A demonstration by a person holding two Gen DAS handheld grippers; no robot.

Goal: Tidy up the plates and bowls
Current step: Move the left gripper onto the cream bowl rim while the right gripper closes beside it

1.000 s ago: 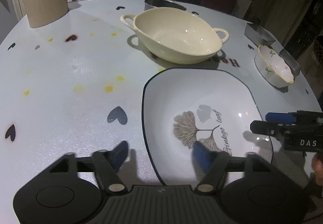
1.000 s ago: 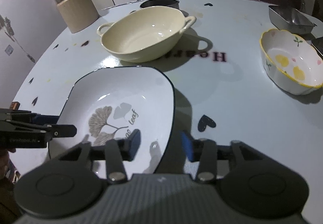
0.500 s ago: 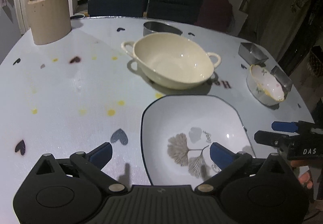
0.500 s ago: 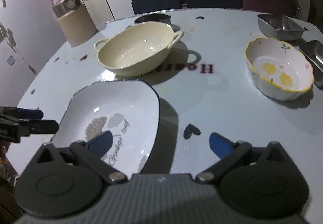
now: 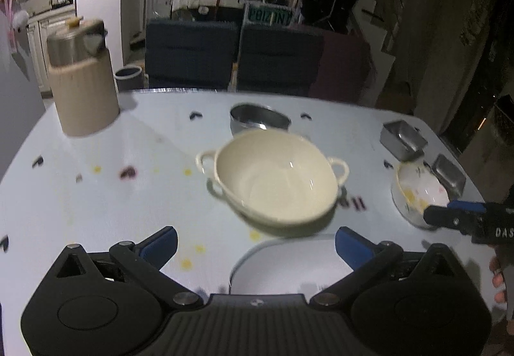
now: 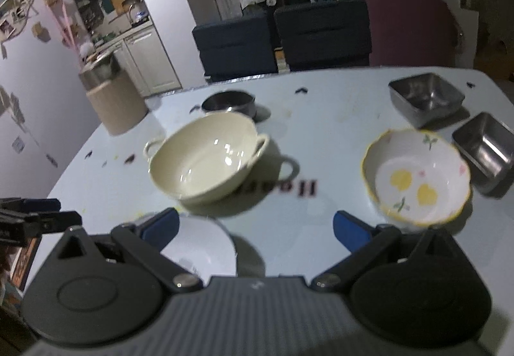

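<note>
A white square plate (image 5: 282, 269) with a dark rim lies on the table at the near edge, mostly hidden under my left gripper (image 5: 255, 243), which stands open and empty above it. In the right wrist view the same plate (image 6: 199, 250) shows beneath my open right gripper (image 6: 255, 229), also empty. Beyond the plate sits a cream two-handled bowl (image 5: 276, 176) (image 6: 205, 160). A small flowered bowl (image 6: 417, 176) (image 5: 417, 192) with a yellow rim stands to the right. The right gripper's fingers (image 5: 456, 218) show at the left wrist view's right edge.
A round steel bowl (image 6: 229, 102) sits behind the cream bowl. Two square steel tins (image 6: 425, 97) (image 6: 485, 147) stand at the far right. A beige canister (image 5: 82, 89) is at the far left. Chairs (image 5: 192, 54) line the table's far edge. A person's fingers (image 5: 499, 279) show bottom right.
Both grippers opened wide off the square plate's rim and rose, tilting up. The plate stays on the table and now sits low in both views.
</note>
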